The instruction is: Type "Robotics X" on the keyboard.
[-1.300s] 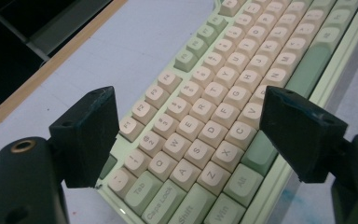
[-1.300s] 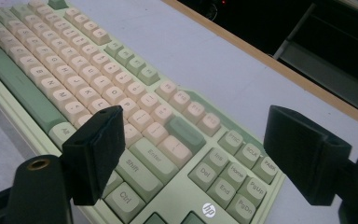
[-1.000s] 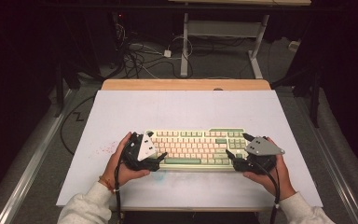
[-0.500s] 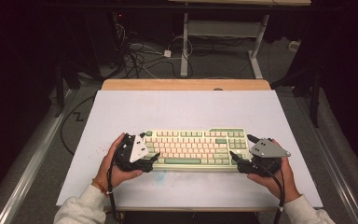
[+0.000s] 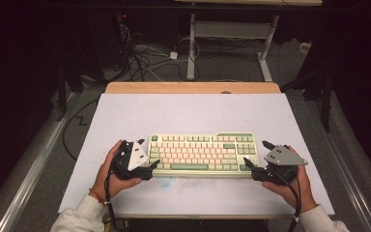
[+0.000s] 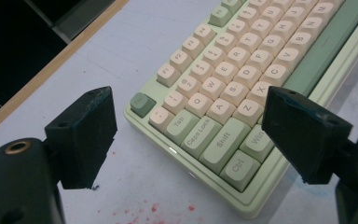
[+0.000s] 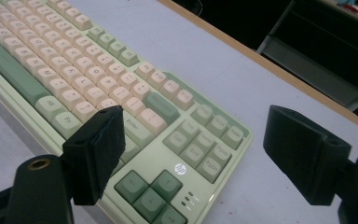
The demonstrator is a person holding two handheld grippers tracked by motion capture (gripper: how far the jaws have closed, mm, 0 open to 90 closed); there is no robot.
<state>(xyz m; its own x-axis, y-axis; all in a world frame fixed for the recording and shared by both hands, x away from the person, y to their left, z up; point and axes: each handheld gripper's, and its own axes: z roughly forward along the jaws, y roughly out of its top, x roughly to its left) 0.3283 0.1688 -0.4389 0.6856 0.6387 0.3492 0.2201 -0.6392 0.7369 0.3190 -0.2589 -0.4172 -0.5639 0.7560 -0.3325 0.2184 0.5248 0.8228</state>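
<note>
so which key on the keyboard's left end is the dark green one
The top corner key of the keyboard, alone above the tab column. It is dark green; its neighbours are cream or pale green.

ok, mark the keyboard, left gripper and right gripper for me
keyboard (image 5: 204,154): high view, on the middle key rows.
left gripper (image 5: 154,166): high view, between its fingertips at the keyboard's left end.
right gripper (image 5: 247,164): high view, between its fingertips at the keyboard's right end.

L tongs (image 5: 150,166): black body, grey three-cornered plate on top, black cable trailing. R tongs (image 5: 249,166): same build. Jaws: black blocky pads w/ brass-ringed screw holes. White sleeves; red band at L wrist.
</note>
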